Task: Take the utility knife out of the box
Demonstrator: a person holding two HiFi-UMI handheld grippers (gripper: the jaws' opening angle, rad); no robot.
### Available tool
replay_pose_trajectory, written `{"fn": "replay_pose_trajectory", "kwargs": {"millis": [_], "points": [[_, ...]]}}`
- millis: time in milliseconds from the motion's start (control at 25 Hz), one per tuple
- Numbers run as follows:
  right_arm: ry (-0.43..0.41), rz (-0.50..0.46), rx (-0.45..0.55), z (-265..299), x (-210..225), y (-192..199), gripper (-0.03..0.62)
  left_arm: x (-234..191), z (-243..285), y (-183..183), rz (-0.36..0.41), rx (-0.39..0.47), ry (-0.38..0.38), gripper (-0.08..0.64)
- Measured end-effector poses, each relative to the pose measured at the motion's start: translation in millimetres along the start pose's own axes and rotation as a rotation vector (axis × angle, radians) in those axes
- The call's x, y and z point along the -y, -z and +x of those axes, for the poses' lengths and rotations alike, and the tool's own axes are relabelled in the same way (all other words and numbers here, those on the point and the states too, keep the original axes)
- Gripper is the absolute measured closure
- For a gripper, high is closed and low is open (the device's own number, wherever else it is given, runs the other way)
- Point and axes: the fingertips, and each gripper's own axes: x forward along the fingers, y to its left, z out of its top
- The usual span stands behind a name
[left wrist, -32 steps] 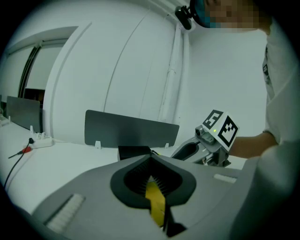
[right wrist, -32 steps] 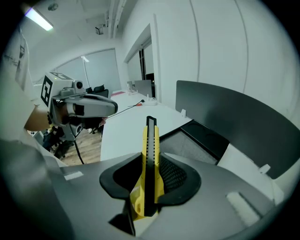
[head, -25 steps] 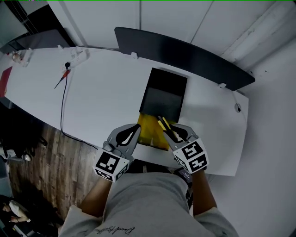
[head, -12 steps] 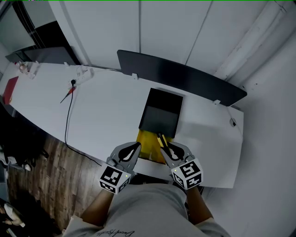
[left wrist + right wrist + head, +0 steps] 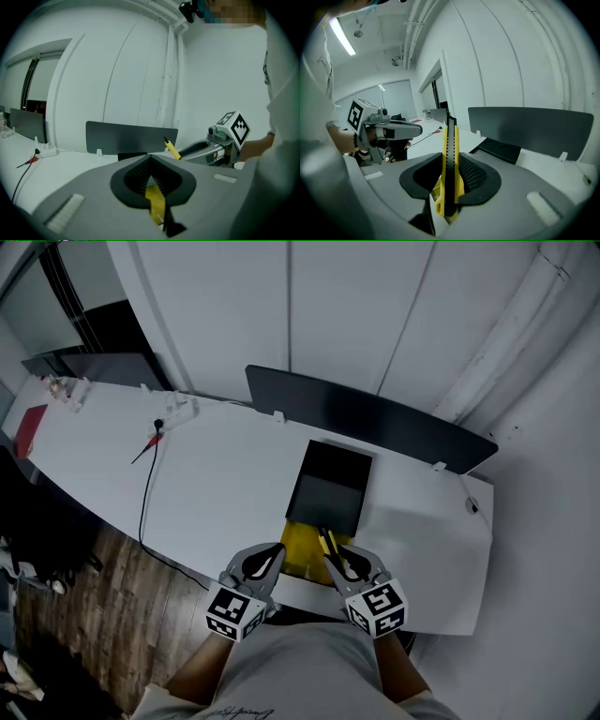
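Observation:
The box (image 5: 328,486) lies on the white table (image 5: 225,484), black at its far part and yellow (image 5: 302,545) at the near end. My right gripper (image 5: 337,561) is shut on the yellow and black utility knife (image 5: 329,545), held just above the yellow end. In the right gripper view the knife (image 5: 450,159) stands upright between the pads. My left gripper (image 5: 269,559) sits at the yellow end's left edge, its jaws together with a yellow strip (image 5: 155,201) caught between them. The knife's tip (image 5: 171,149) also shows in the left gripper view.
A dark divider panel (image 5: 375,418) stands along the table's far edge. A power strip (image 5: 178,412) with a black cable (image 5: 142,493) and a red-tipped tool (image 5: 150,444) lie at the left. The table's near edge is right under both grippers; wooden floor (image 5: 84,615) shows lower left.
My right gripper has risen slightly with the knife in it. The left gripper stays at the box. The head view has tilted, so everything sits lower in the frame.

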Motion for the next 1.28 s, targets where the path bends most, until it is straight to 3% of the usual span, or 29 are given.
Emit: {"fn": "replay_pose_trajectory", "kwargs": {"millis": [1280], "points": [[0.023, -0.03, -0.025, 6.7, 2.8, 1.2, 0.462, -4.0, 9.1, -6.6, -0.003, 0.014, 0.007, 0.558]]}}
